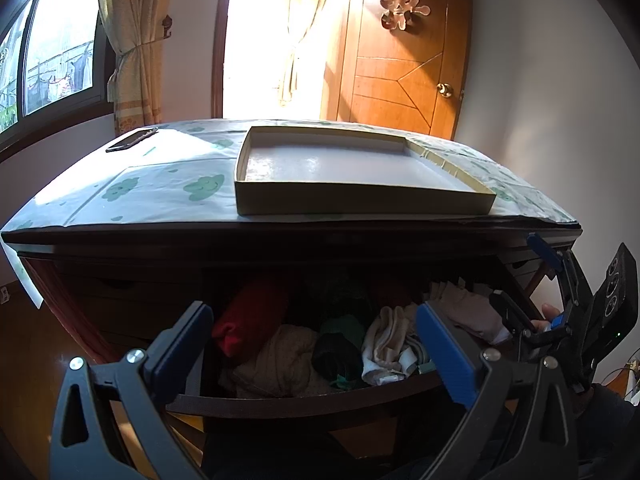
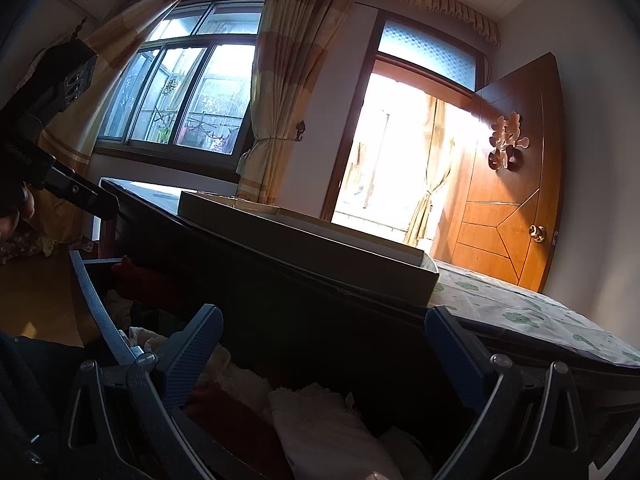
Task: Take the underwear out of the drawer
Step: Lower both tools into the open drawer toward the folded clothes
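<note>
The back of the drawer sits in deep shadow under the dresser top, so I cannot make out what lies there, and which bundle is the underwear I cannot tell for sure. In my right wrist view the dresser front is nearly black and the clothes are cut off by the frame's lower edge.

My left gripper hangs in front of the open drawer, its blue fingers spread wide, gripping nothing. My right gripper tilts over the drawer's right end, fingers equally wide apart and empty; a pale pink garment lies just below it.

The drawer holds a red roll, a beige knit bundle, dark green pieces and cream socks. On the dresser top rests a shallow box, nothing inside it.
</note>
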The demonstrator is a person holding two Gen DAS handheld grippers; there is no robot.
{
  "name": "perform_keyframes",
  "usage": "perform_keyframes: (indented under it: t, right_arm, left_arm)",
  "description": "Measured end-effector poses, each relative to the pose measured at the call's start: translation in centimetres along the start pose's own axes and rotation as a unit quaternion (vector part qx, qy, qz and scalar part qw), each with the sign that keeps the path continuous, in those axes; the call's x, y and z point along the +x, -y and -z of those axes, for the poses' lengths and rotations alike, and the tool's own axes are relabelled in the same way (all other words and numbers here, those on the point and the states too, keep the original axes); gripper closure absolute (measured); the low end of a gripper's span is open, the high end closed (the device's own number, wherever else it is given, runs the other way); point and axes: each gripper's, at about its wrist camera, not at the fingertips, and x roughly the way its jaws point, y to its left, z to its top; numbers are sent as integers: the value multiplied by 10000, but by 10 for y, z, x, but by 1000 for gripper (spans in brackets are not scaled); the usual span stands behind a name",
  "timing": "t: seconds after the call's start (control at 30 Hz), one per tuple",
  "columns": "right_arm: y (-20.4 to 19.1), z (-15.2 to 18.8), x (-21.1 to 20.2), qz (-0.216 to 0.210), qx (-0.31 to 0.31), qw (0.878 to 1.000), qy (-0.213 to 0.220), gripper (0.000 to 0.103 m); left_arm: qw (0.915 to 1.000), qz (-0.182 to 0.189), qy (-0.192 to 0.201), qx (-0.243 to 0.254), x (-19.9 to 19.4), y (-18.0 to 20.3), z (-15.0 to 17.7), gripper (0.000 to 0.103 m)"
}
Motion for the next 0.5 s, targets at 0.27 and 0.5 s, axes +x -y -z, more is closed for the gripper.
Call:
perform_keyframes:
  t: [0.27,0.5]
  right_arm:
    - [-1,-3,-2,-51,34,9997,-256,1]
    - [0,-5,-4,-69,106,9989,-462,1]
  left_arm:
    - [10000,12,-15,24,0,1,0,0]
    - [10000,2,9,16,-2,-1,-1,0]
